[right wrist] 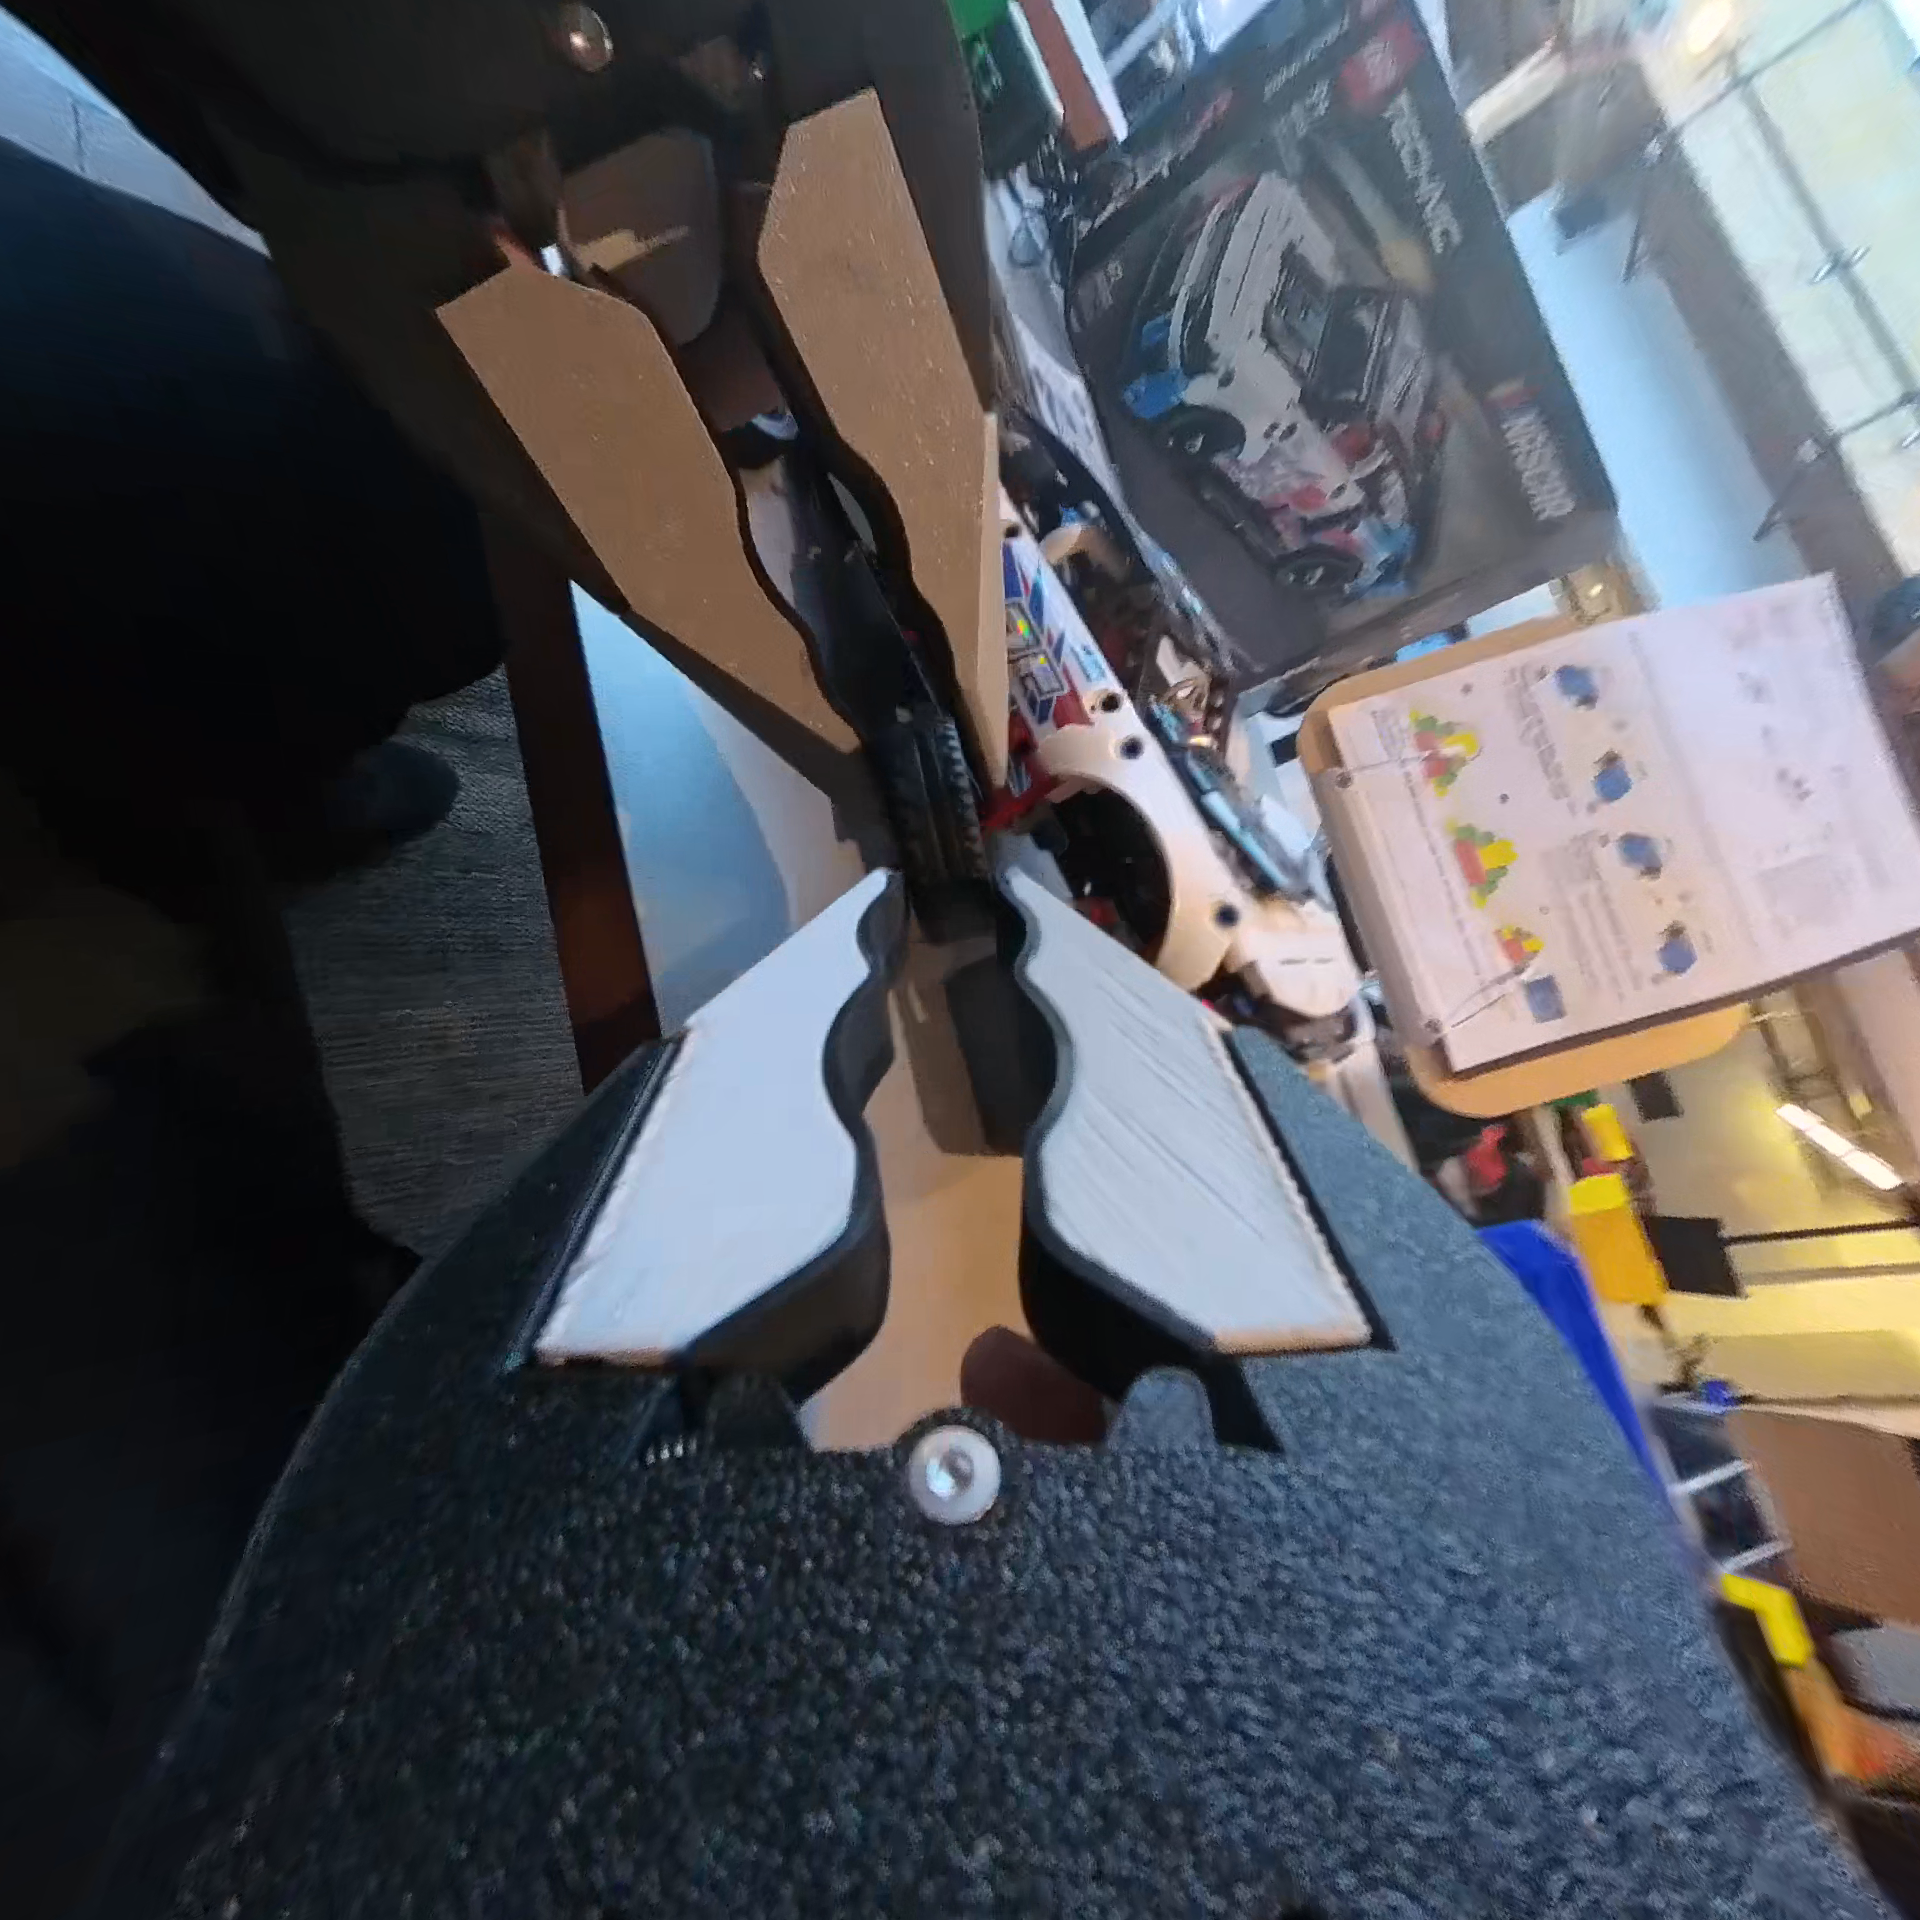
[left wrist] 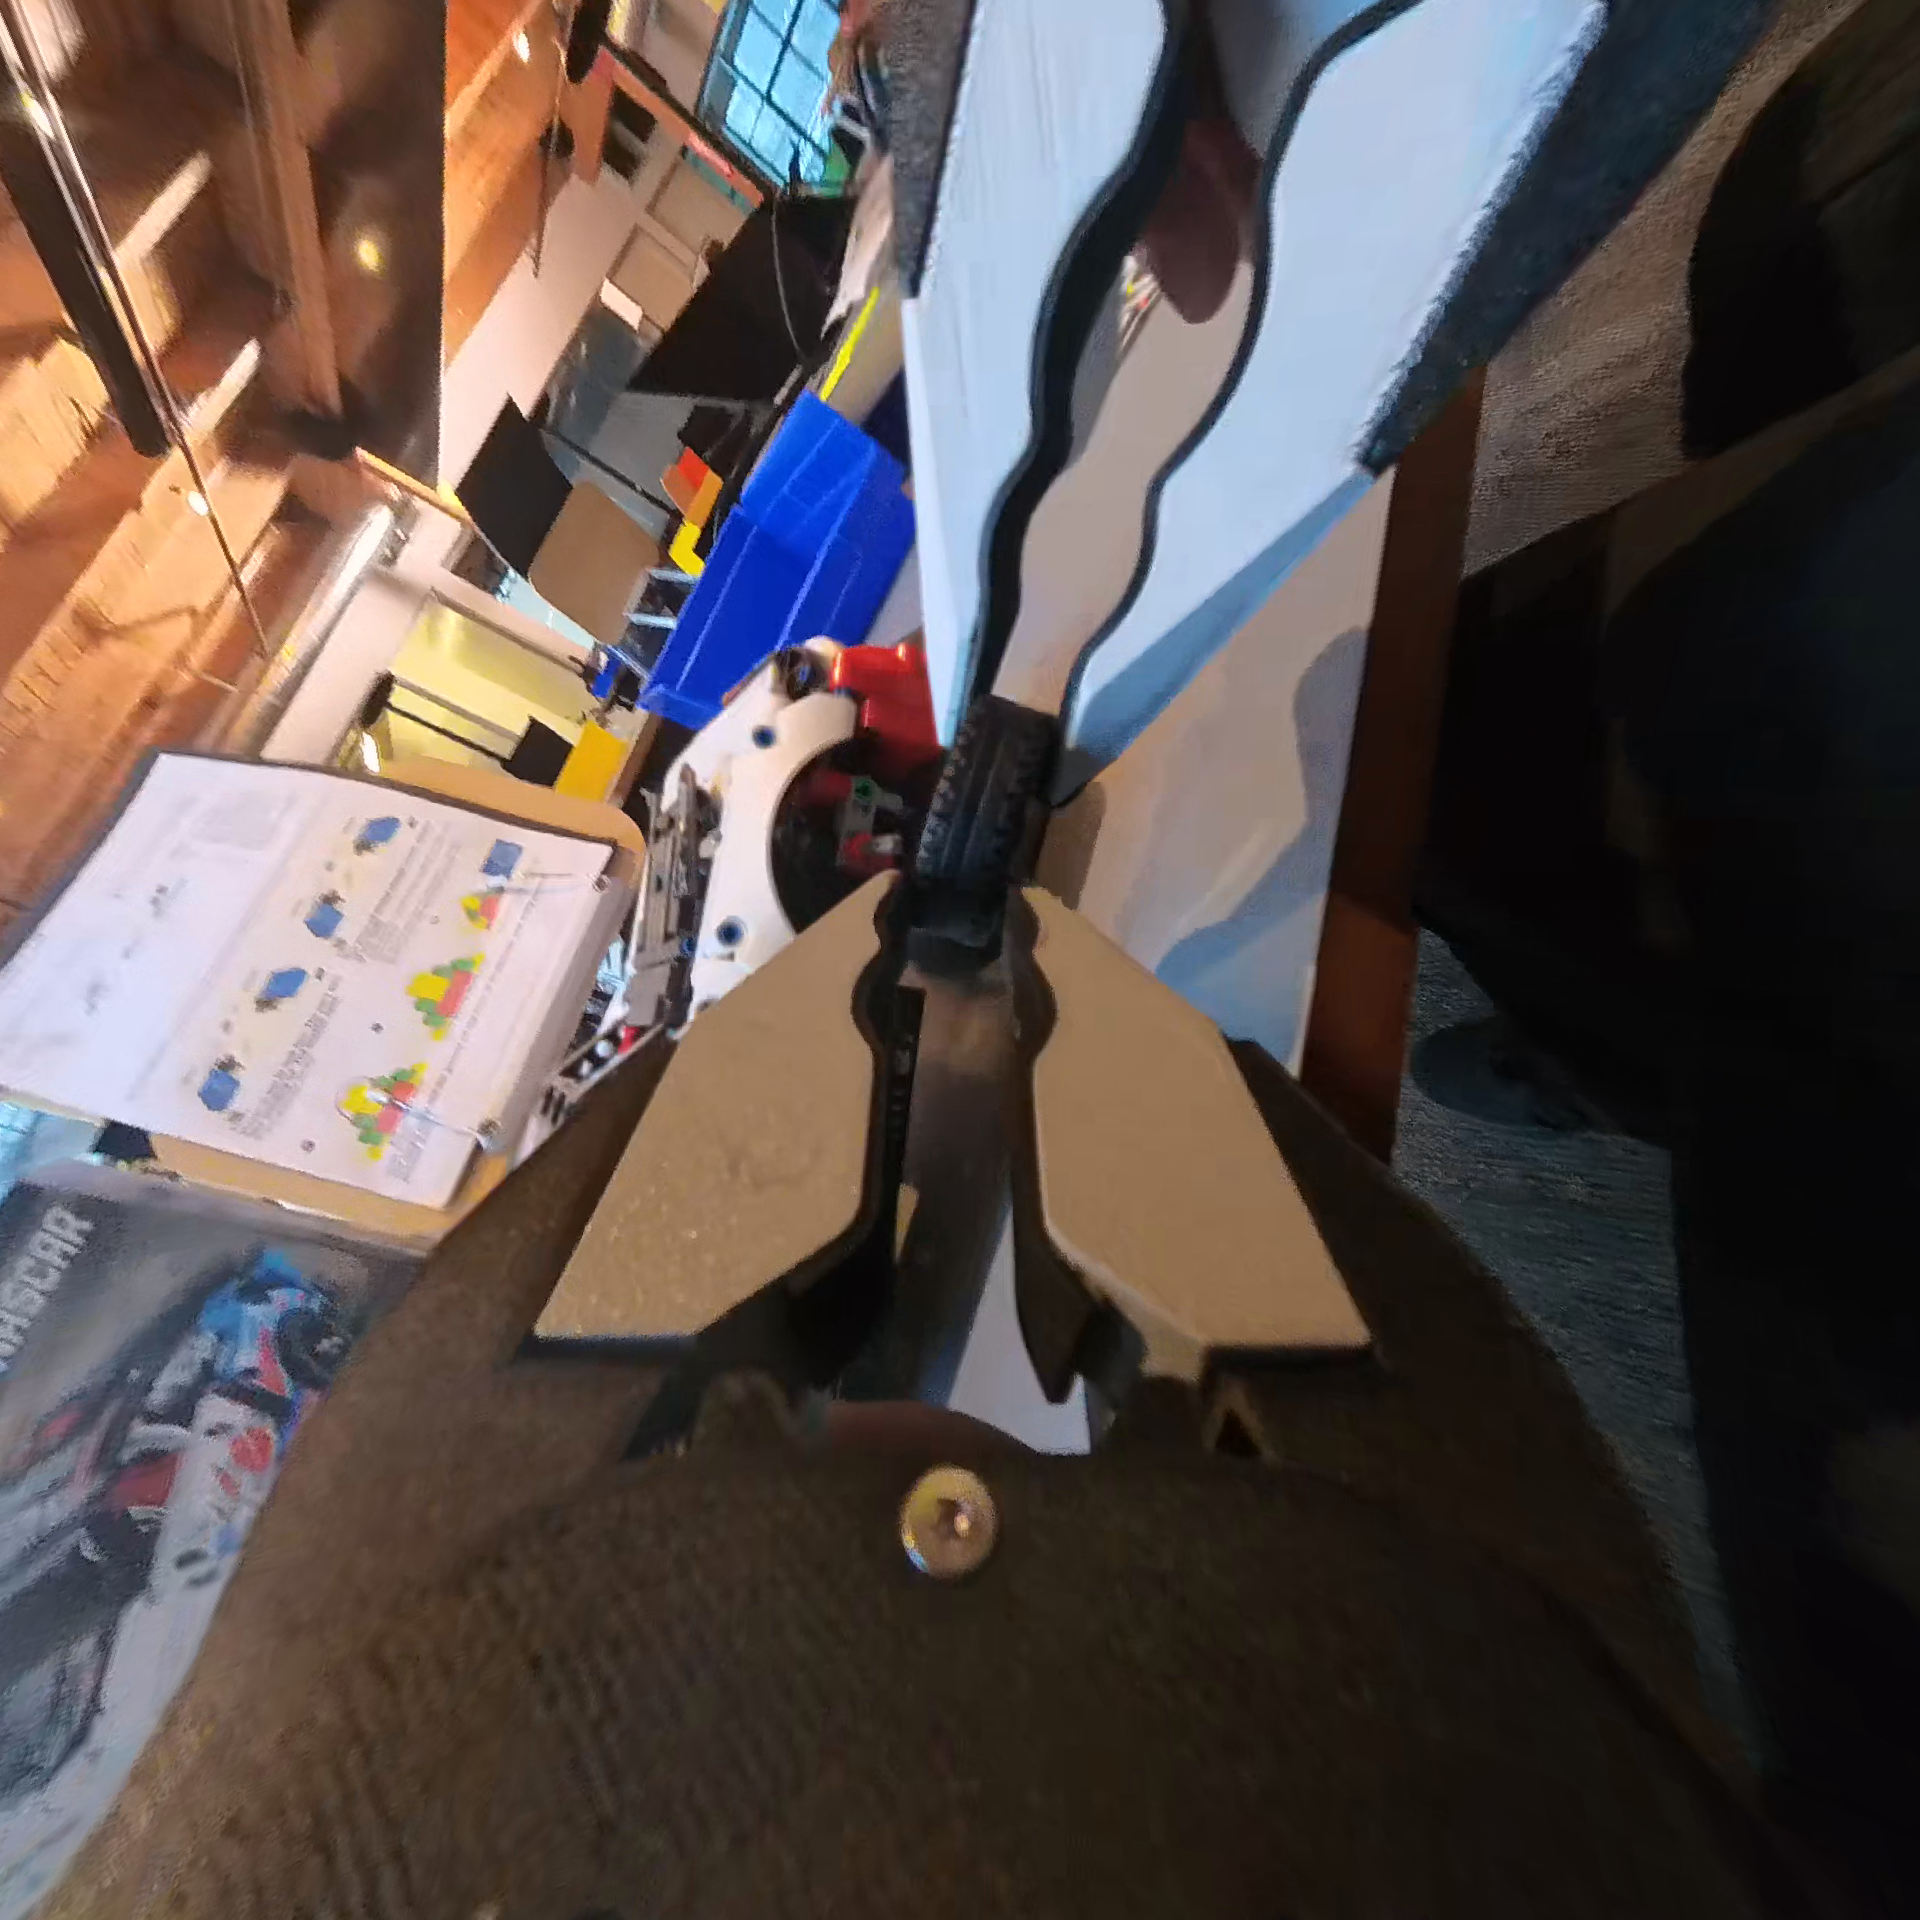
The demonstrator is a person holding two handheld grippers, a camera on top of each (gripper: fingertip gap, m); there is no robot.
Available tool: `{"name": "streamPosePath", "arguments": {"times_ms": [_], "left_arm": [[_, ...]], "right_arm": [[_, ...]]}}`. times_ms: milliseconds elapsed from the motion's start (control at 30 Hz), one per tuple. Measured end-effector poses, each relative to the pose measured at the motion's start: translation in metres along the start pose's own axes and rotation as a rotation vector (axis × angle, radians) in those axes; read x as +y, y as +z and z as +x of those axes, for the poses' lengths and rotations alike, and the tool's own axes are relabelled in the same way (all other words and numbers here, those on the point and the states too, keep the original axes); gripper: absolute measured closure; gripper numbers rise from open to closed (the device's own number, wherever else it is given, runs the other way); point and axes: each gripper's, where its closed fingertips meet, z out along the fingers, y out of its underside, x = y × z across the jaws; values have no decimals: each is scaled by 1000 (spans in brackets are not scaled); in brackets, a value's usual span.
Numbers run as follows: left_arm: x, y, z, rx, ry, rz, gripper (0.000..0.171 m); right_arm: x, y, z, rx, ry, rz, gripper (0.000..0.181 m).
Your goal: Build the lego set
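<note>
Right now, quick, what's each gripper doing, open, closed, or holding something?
Left gripper: closed on the small black rubber tyre.
Right gripper: closed on the same tyre, from the opposite side.

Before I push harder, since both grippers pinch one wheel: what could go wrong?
1. The small black rubber tyre is pinched from opposite ends by the tan left gripper and white right gripper; it may squirt out.
2. It sits near the table's wooden edge; a drop may reach the carpet.
</note>
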Motion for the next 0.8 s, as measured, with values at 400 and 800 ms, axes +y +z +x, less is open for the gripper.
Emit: {"name": "streamPosePath", "arguments": {"times_ms": [400,800], "left_arm": [[16,-1,-11,101,-244,-72,134],[17,7,0,36,-115,-88,146]], "right_arm": [[21,18,11,-15,79,-68,171],[26,24,17,-80,248,-37,171]]}}
